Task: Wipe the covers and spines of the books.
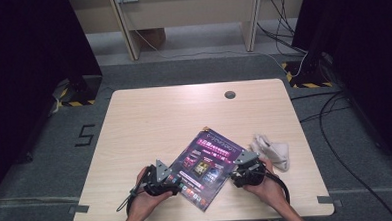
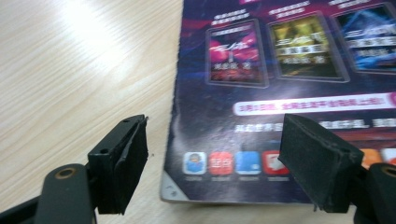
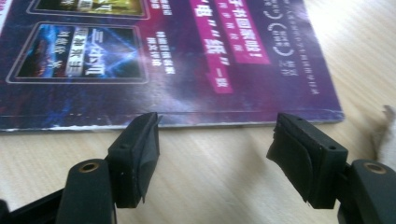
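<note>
High view, both tools open, empty, flanking magazine, crumpled cloth beside.

Magazine: glossy printed paper cover. Table: pale wood-grain, smooth. Cloth: crumpled white fabric.

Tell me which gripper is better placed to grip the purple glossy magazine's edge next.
Left, probably. The left gripper has open jaws already straddling the purple glossy magazine at its corner. The right gripper, also open, sits just short of the edge, over bare wooden table.
</note>
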Demonstrator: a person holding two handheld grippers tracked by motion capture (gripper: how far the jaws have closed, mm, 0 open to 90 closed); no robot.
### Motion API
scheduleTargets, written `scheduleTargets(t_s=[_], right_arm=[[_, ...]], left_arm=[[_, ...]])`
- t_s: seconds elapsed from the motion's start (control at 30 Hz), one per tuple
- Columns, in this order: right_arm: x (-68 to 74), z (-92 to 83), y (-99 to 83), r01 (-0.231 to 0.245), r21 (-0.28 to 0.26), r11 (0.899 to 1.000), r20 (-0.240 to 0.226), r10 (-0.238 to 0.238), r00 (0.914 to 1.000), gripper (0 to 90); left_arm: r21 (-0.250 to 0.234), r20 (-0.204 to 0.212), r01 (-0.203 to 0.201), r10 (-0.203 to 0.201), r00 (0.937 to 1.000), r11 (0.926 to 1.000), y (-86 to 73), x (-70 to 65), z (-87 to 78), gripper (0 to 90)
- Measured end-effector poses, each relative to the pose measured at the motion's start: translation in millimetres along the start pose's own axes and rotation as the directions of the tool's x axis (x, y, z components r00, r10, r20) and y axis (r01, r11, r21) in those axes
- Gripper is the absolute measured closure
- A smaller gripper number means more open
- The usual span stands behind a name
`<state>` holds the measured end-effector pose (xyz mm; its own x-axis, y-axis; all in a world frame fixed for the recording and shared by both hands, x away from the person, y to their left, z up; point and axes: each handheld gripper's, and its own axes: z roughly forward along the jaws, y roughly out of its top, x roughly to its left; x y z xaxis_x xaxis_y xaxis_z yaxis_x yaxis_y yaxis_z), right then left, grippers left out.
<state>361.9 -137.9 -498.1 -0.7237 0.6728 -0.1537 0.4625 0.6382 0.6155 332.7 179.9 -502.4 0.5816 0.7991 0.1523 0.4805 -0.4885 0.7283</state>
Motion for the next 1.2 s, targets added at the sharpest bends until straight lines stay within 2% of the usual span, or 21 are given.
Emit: scheduleTargets(t_s=[0.07,0.17,0.23,0.37,0.47,0.67,0.77,0.83,1.0,1.1,1.2], right_arm=[[1.6,0.7,0.2,0.013,0.005,1.0,-0.006,-0.013,0.9999,32.2],[2.8,0.4,0.6,0.014,0.005,1.0,-0.008,-0.014,0.9999,32.2],[2.7,0.6,0.1,0.014,0.003,1.0,-0.007,-0.014,0.9999,32.2],[2.2,-1.3,-0.1,0.007,-0.005,1.0,-0.005,-0.007,1.0,32.2],[3.1,-1.6,-0.6,0.006,-0.004,1.0,-0.01,-0.006,0.9999,32.2],[3.8,-1.9,-0.1,0.009,-0.017,1.0,-0.01,-0.009,0.9999,32.2],[3.2,-1.9,-0.3,0.011,-0.014,1.0,-0.003,-0.011,0.9999,31.7],[1.4,-2.3,-0.8,0.01,-0.012,1.0,0.004,-0.01,0.9999,31.9],[-4.1,-1.8,-1.9,-0.006,-0.01,1.0,0.011,0.006,0.9999,31.0],[-6.9,-0.9,-1.4,0.002,-0.009,1.0,0.025,-0.001,0.9997,30.7],[-10.7,0.8,-0.2,0.004,-0.006,1.0,0.041,-0.004,0.9991,30.7]], left_arm=[[0.019,0.001,-0.005,0.005,1.0,0.9998,-1.1,0.3,2.5,22.9],[0.022,0.007,0.001,-0.001,1.0,0.9998,-1.5,0.3,2.9,23.2],[0.021,0.016,0.018,-0.018,0.9997,0.9996,-2.5,0.6,3.1,24.2],[0.033,0.059,0.051,-0.052,0.9969,0.9982,-4.4,2.2,1.8,26.3],[0.034,0.055,0.056,-0.057,0.9968,0.9979,-4.9,-0.5,0.7,26.2],[0.049,0.079,0.034,-0.038,0.9961,0.9982,-5.1,-14.3,-5.0,26.2],[0.054,0.074,0.002,-0.006,0.9973,0.9986,-5.1,-23.9,-9.2,26.3],[0.054,0.1,0.001,-0.006,0.995,0.9985,-5.3,-29.5,-11.4,30.3],[0.044,0.097,0.025,-0.029,0.9949,0.9987,-6.6,-40.0,-13.7,34.9],[0.051,0.121,0.056,-0.061,0.9908,0.9972,-6.2,-42.4,-13.0,35.2],[0.05,0.131,0.064,-0.07,0.989,0.9967,-5.3,-46.0,-12.4,35.1]])
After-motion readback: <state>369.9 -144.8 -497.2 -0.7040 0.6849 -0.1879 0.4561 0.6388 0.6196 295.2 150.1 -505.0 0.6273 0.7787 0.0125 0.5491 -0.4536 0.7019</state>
